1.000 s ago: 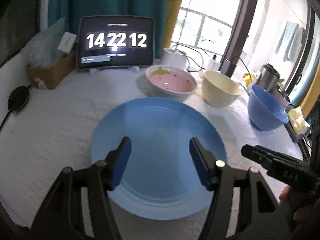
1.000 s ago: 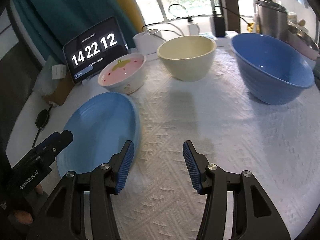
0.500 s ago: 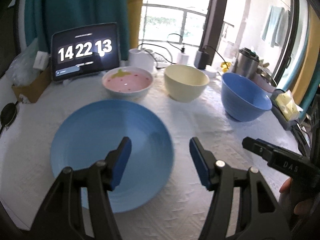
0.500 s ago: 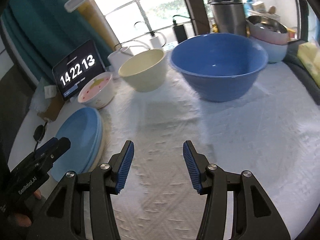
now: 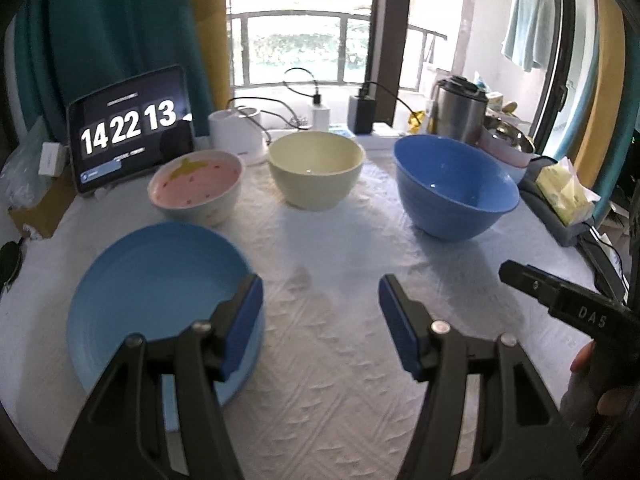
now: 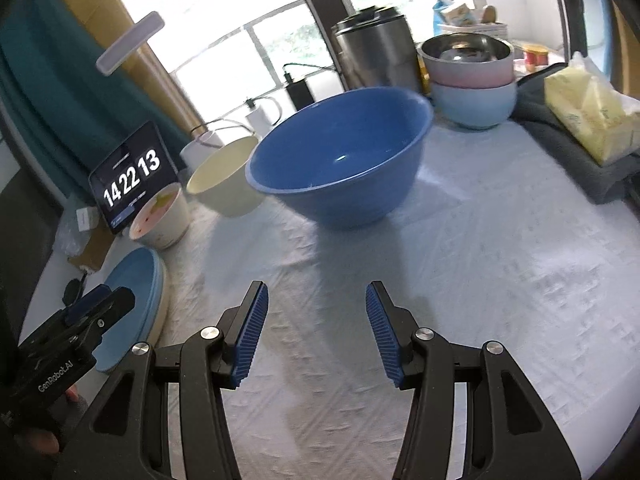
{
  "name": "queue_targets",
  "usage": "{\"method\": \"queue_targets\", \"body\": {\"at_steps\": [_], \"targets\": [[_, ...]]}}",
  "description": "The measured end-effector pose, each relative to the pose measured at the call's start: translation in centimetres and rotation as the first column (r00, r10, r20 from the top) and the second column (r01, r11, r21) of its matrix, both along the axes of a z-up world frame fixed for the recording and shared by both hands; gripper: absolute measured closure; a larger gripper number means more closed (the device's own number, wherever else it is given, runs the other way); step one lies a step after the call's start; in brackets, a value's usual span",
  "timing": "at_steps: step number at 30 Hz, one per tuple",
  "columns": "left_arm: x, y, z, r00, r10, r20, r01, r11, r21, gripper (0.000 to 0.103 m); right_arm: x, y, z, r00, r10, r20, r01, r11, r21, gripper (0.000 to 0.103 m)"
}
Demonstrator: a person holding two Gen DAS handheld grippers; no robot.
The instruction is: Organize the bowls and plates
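A blue plate [image 5: 156, 288] lies at the front left of the white cloth; it also shows in the right wrist view [image 6: 128, 292]. Behind it stand a pink strawberry bowl [image 5: 196, 186], a cream bowl [image 5: 316, 174] and a large blue bowl [image 5: 452, 188], which is also in the right wrist view [image 6: 340, 160]. My left gripper [image 5: 320, 324] is open and empty, its left finger over the plate's right edge. My right gripper [image 6: 316, 334] is open and empty, above bare cloth in front of the large blue bowl.
A tablet clock [image 5: 128, 128] leans at the back left. A steel pot [image 6: 376, 52], stacked pink and pale blue bowls [image 6: 472, 84] and a yellow tissue pack [image 6: 588, 116] on a grey cloth crowd the back right. Chargers and cables lie behind the bowls.
Both grippers have swung to the right. The left one has moved off the plate's middle to its right edge. The right one now faces the large blue bowl. Both stay open.
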State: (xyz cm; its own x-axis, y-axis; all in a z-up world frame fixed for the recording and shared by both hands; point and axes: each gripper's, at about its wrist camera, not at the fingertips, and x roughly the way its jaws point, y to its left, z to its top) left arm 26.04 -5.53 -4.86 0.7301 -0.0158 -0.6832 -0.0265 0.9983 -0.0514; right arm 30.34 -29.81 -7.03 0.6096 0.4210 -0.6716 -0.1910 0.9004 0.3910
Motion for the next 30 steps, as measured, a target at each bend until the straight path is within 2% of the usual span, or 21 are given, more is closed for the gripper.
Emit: {"method": "queue_targets", "body": {"at_steps": [9,18,23,30], "targets": [[2.5,-3.3,0.5,0.999,-0.041,0.012,0.041,0.999,0.01,0.041,1.9,-3.4,0.3,0.999,-0.035,0.011,0.035,0.999,0.011,0.049],[5.1,-5.8,1.2,0.993,-0.096,0.068,0.096,0.995,0.014,0.041,4.0,-4.9,1.2,0.998,-0.051,0.043,0.05,0.999,0.011,0.049],[7.3,-7.4,1.9,0.983,-0.144,0.11,0.14,0.989,0.045,0.041,5.5,-5.0,1.9,0.997,-0.043,0.07,0.042,0.999,0.014,0.049],[10.0,-7.7,1.4,0.988,-0.124,0.096,0.121,0.992,0.027,0.041,7.9,-4.4,2.0,0.997,-0.049,0.064,0.047,0.998,0.036,0.049]]}}
